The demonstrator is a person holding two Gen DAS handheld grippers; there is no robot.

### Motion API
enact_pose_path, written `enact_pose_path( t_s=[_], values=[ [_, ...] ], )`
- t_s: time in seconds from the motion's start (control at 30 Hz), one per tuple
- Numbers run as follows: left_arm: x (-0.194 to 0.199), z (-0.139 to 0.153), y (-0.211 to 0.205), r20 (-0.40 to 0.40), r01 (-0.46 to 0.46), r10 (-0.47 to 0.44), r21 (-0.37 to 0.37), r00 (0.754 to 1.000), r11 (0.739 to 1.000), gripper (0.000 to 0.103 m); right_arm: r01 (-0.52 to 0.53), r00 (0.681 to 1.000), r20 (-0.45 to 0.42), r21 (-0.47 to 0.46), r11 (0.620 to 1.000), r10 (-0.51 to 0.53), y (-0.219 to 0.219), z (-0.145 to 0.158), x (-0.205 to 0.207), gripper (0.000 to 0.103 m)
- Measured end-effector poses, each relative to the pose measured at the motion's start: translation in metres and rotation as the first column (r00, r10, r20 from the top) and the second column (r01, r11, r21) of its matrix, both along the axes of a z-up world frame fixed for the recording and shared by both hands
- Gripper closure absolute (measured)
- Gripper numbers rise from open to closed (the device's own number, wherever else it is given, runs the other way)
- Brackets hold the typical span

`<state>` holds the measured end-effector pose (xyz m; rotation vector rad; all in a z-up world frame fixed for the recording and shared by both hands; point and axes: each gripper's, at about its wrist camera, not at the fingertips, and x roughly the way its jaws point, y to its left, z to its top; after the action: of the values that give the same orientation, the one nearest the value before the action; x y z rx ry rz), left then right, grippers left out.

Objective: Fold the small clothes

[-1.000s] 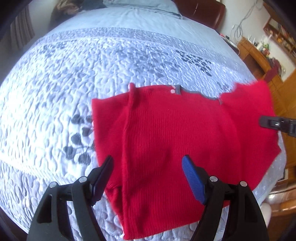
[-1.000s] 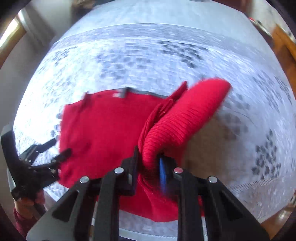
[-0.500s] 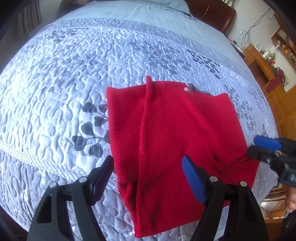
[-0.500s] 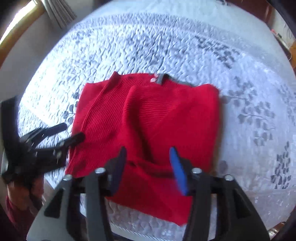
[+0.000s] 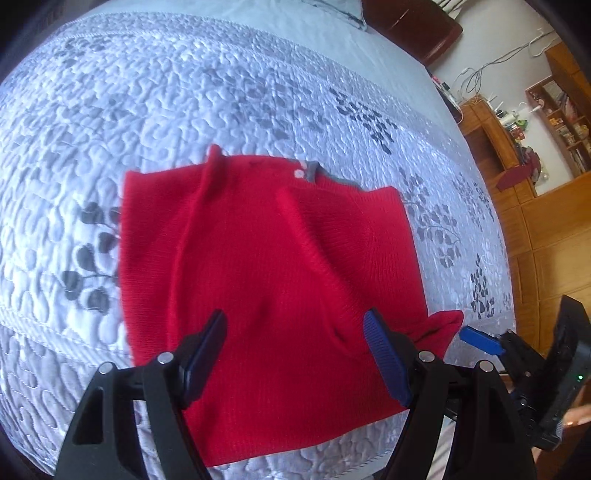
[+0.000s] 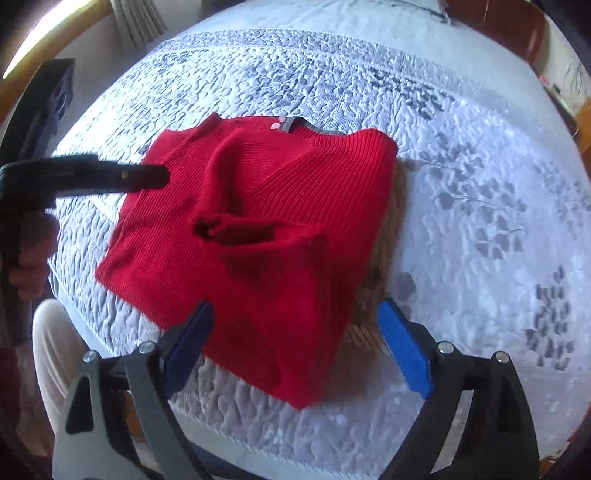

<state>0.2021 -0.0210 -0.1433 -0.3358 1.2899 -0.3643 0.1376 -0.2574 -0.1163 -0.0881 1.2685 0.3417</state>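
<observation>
**Red sweater lying partly folded on the quilt, both grippers spread above its near edge**

The red sweater (image 5: 273,266) is lying flat on the pale quilted bedspread (image 5: 221,92), close to the near edge of the bed, with its grey-trimmed collar (image 5: 312,170) pointing away from the cameras. Both side panels are lying turned in over the body, so the garment is forming a rough rectangle. In the right wrist view a sleeve (image 6: 255,230) is resting across the middle of the sweater (image 6: 266,221), its cuff opening facing left. In the left wrist view a bit of red fabric (image 5: 445,326) is sticking out past the lower right corner of the rectangle, next to the blue pad of the right gripper (image 5: 480,341) (only one finger of it is showing in this view).

The left gripper (image 5: 295,354) is hovering over the near hem with its fingers (image 5: 386,356) spread wide apart and gripping nothing; the red knit is showing in the gap between them. In the right wrist view, the left gripper (image 6: 147,177) is reaching in from the left side, its dark tip sitting over the sweater's left edge, while the person's hand (image 6: 35,254) is gripping its handle.

The right gripper (image 6: 295,354) is likewise standing released, its fingers (image 6: 404,349) set wide apart, one over the near corner of the sweater and the other over bare bedspread (image 6: 461,166). Neither gripper is pinching any cloth.

Wooden furniture (image 5: 554,229) is standing beyond the right side of the bed, and a dark headboard (image 5: 413,26) is showing at its far end.
</observation>
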Motion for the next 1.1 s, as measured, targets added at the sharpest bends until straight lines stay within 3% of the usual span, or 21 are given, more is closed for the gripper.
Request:
enact_pose_path(
  t_s=[0.07,0.13,0.17,0.2,0.27,0.47,0.6,0.67,0.73,0.8,0.83,0.97,1.1],
  values=[
    [0.003,-0.006,-0.006,-0.027,0.003,-0.003,-0.003,1.0,1.0,0.027,-0.009,1.0,-0.007,0.035,0.999,0.009,0.002,-0.004,0.006,0.033],
    [0.006,-0.01,-0.01,-0.049,-0.007,0.006,-0.008,0.999,1.0,0.027,-0.012,0.999,-0.042,0.075,0.997,0.015,0.003,-0.008,0.009,0.087],
    [0.007,-0.012,-0.01,-0.059,-0.015,0.013,-0.018,0.998,1.0,0.027,-0.008,0.998,-0.059,0.105,0.994,0.014,0.003,-0.009,0.009,0.095],
    [0.009,-0.013,-0.011,-0.069,-0.027,0.025,-0.034,0.997,0.999,0.027,-0.008,0.997,-0.07,0.16,0.987,0.02,0.001,-0.007,0.006,0.095],
    [0.012,-0.015,-0.012,-0.095,-0.05,0.043,-0.075,0.995,0.996,0.027,-0.019,0.999,-0.038,0.184,0.983,0.026,0.0,0.003,-0.002,0.095],
    [0.024,-0.026,-0.031,-0.174,-0.073,0.043,-0.171,0.984,0.983,0.026,-0.037,0.998,0.06,0.183,0.982,0.027,-0.01,0.034,-0.027,0.095],
    [0.034,-0.032,-0.048,-0.215,-0.076,0.026,-0.227,0.976,0.971,0.028,-0.046,0.996,0.077,0.167,0.985,0.033,-0.011,0.035,-0.032,0.095],
    [0.04,-0.036,-0.057,-0.236,-0.075,0.015,-0.246,0.972,0.966,0.037,-0.046,0.996,0.087,0.174,0.984,0.031,-0.013,0.038,-0.033,0.095],
    [0.049,-0.041,-0.065,-0.254,-0.07,0.009,-0.23,0.967,0.971,0.059,-0.045,0.995,0.099,0.186,0.982,0.027,-0.015,0.041,-0.035,0.095],
    [0.057,-0.046,-0.068,-0.269,-0.073,0.011,-0.223,0.963,0.972,0.066,-0.041,0.994,0.104,0.201,0.979,0.021,-0.018,0.044,-0.034,0.095],
    [0.06,-0.048,-0.068,-0.276,-0.078,0.012,-0.23,0.961,0.97,0.074,-0.04,0.994,0.105,0.209,0.977,0.019,-0.019,0.044,-0.033,0.095],
    [0.075,-0.046,-0.071,-0.27,-0.069,-0.006,-0.267,0.963,0.961,0.086,-0.045,0.995,0.1,0.233,0.971,0.022,-0.018,0.044,-0.033,0.096],
    [0.084,-0.017,-0.08,-0.161,0.009,-0.056,-0.275,0.985,0.961,0.088,-0.048,0.994,0.109,0.268,0.962,0.019,-0.01,0.051,-0.031,0.096]
  ],
)
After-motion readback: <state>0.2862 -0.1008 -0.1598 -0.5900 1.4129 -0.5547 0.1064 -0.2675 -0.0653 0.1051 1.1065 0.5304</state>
